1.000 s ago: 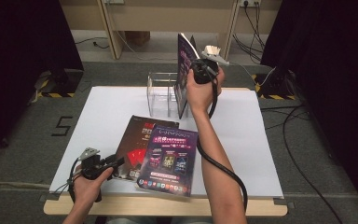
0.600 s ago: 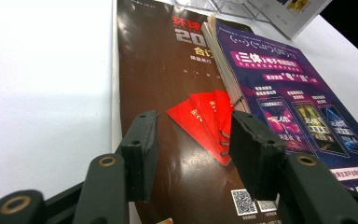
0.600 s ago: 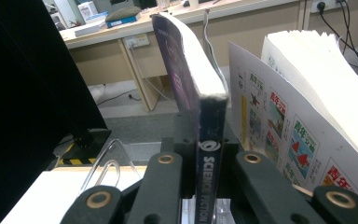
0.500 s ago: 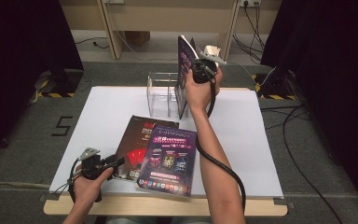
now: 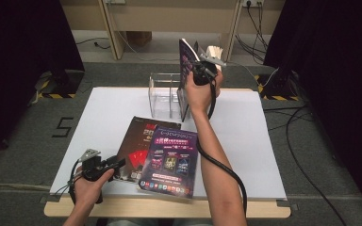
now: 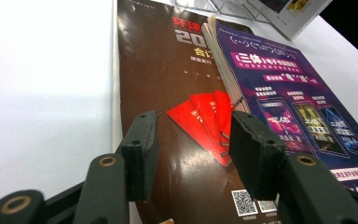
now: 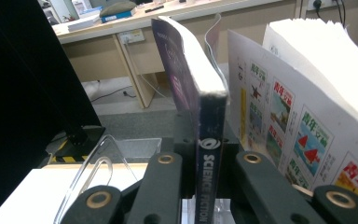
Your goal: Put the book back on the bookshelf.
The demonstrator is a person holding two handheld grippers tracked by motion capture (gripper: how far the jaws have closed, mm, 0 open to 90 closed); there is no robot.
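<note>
The surface (image 5: 99, 113) is a white sheet on a wooden top, with its near edge by the person. On it, close to the near edge and left of the middle, lie two magazines. The brown magazine (image 6: 154, 70) lies flat, with red fan-shaped cards printed on its cover and QR codes near its bottom. The purple magazine (image 6: 284, 88) overlaps its right side, glossy, with white Chinese lettering and three small pictures of covers in a row.

Near the far edge, at the middle, stands a clear acrylic file rack (image 5: 162, 94) with upright dividers. Above its right end the right tongs (image 5: 202, 73) hold a science fiction magazine (image 7: 205, 126) upright. It is thick, with a dark purple cover, a black spine bearing white "SCIENCE FICTION" lettering and a round logo, and a white page edge on top. The jaws are clamped on its spine from both sides. Just beside it stands a white magazine (image 7: 284, 126) printed with small coloured covers.

The left tongs (image 6: 191, 144) hover over the brown magazine's lower part, jaws parted, with nothing between them.
</note>
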